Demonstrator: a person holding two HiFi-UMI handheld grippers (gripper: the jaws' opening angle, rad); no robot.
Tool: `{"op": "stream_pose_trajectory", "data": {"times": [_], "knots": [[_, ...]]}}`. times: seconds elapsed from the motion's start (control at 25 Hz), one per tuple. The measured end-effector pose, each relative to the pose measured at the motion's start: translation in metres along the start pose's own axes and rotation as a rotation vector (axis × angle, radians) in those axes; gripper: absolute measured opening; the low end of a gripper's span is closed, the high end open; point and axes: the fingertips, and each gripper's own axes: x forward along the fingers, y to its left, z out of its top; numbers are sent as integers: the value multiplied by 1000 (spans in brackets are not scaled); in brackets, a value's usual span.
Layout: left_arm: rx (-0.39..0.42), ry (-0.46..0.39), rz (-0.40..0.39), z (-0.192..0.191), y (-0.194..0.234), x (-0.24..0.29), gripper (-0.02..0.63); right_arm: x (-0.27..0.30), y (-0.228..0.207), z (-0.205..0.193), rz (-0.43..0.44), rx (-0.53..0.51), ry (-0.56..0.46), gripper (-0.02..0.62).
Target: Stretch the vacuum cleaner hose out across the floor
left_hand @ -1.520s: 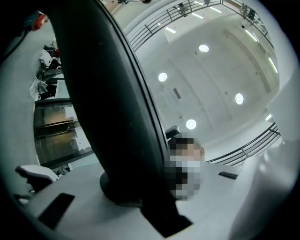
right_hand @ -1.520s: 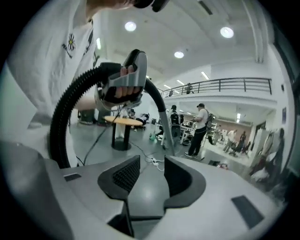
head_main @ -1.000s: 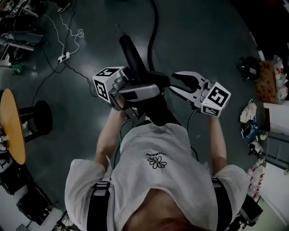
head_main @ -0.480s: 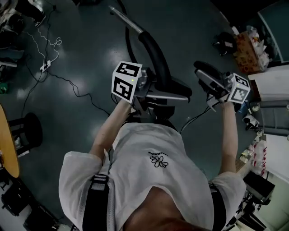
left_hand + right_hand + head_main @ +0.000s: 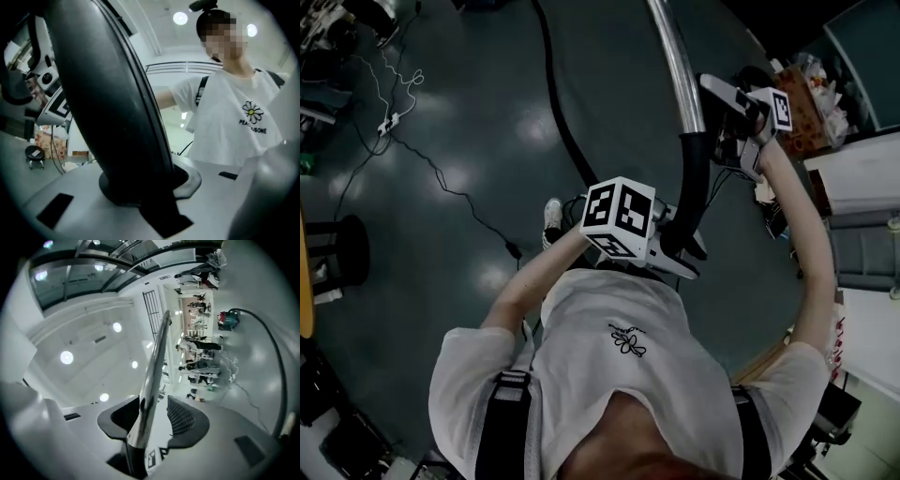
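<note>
Left claw (image 5: 145, 187) clamps the black wand handle (image 5: 103, 93), right claw (image 5: 152, 416) pinches the chrome tube (image 5: 157, 352), and that slick tube could slip free once the hose (image 5: 558, 103) pulls taut.

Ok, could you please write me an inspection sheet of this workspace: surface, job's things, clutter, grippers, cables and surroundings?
Surface: dark glossy floor with patches of reflected light.
Job's things: the vacuum wand is held up in both grippers, a metal tube joined to a curved black handle; the black hose lies in a curve on the floor; the canister stands far off.
Clutter: boxes and bags at the right edge; a stool at the left.
Grippers: left gripper shut on the black handle; right gripper shut on the metal tube.
Cables: white cable with power strip; thin black cable loose on the floor.
Surroundings: indoor hall, ceiling lights on.
</note>
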Motion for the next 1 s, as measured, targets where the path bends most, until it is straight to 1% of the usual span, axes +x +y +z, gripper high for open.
{"op": "stream_pose_trajectory", "data": {"times": [0.04,0.08,0.12,0.2,0.28,0.32,0.44,0.48,0.56,0.6,0.68,0.8,0.88,0.92,1.0], "knots": [[5,34,1,-6,2,17,115,-14,18,-7,55,-4,-13,175],[6,59,1,-11,5,26,115,-21,29,-10,88,-22,-23,190],[9,71,-3,-14,6,27,115,-23,33,-11,96,-57,-26,190],[16,73,-13,-15,5,21,115,-17,33,-12,73,-138,-21,190],[23,72,-22,-13,2,19,115,-8,31,-13,48,-180,1,190],[24,74,-28,-11,2,20,115,-6,31,-16,46,-179,30,190],[10,74,-62,-9,0,29,115,-4,33,-25,63,-126,123,190],[-1,75,-71,-10,-1,30,115,-5,33,-26,47,-126,136,190],[-18,94,-70,-15,3,29,115,-9,31,-25,-12,-168,153,192],[-19,107,-59,-19,8,28,115,-10,31,-24,-46,-207,166,194],[8,129,-23,-28,21,28,115,-9,32,-26,-112,-327,202,207],[117,167,68,-47,49,24,117,-1,37,-33,-185,-553,284,219],[202,226,142,-62,67,18,118,1,39,-42,-210,-687,349,222],[245,259,170,-68,74,14,120,4,42,-48,-209,-743,382,222],[321,309,202,-71,83,9,120,12,52,-58,-191,-829,435,222]]}}
